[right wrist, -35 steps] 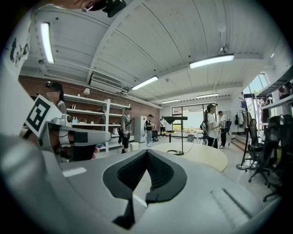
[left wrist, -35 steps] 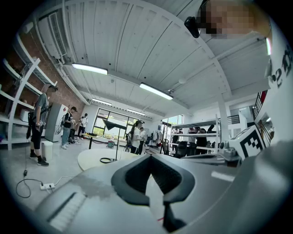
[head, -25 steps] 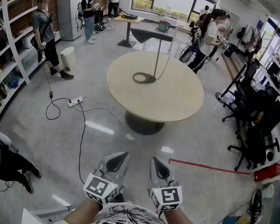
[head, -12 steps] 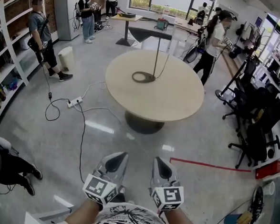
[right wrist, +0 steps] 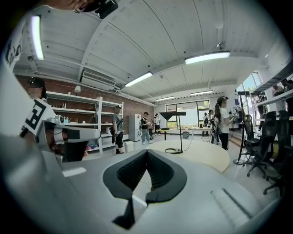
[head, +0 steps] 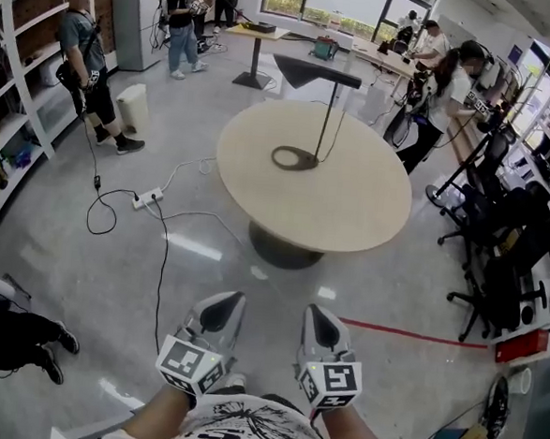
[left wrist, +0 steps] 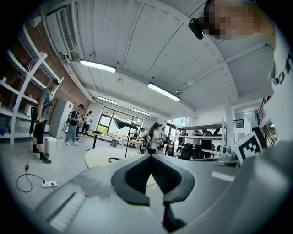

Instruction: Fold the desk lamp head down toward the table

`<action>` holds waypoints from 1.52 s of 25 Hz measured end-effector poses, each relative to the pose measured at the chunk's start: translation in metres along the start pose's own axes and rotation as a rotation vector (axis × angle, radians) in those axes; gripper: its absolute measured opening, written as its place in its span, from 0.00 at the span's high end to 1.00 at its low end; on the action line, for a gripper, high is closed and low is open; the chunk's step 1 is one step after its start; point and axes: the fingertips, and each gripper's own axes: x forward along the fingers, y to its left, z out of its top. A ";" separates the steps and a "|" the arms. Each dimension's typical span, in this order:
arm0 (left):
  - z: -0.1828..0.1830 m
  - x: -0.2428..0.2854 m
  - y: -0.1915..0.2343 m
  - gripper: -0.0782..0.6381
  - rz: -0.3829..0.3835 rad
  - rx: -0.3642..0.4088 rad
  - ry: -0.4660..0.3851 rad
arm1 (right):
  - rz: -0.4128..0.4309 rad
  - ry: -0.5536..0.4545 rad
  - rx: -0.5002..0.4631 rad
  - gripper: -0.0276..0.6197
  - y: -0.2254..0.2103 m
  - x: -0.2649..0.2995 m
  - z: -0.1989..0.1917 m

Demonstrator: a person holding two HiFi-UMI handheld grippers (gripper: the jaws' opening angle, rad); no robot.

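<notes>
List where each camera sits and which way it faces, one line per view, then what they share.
Head view: on the person's head, looking steeply down at floor and round table; forearms, shirt, left hand-held gripper, right hand-held gripper show.
Left gripper view: on the left hand-held gripper, looking along its shut jaws toward the table.
Right gripper view: likewise on the right one.
Shared: the desk lamp, head raised.

A slim black desk lamp (head: 313,72) stands upright on the round beige tabletop (head: 351,210), its wedge-shaped head level (ring base toward the far side). The grey left tongs (head: 232,300) and right tongs (head: 314,310) hang by the person's torso (head: 251,433), well apart from the tabletop, tips together.
</notes>
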 end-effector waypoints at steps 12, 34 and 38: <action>-0.009 0.047 0.056 0.88 0.052 -0.032 0.031 | 0.018 0.042 0.037 0.94 -0.025 0.075 -0.010; 0.035 0.313 0.178 0.88 0.134 -0.060 -0.001 | 0.126 0.018 0.042 0.94 -0.185 0.328 0.055; 0.038 0.343 0.203 0.88 0.131 -0.053 0.015 | 0.102 0.003 0.051 0.94 -0.204 0.365 0.067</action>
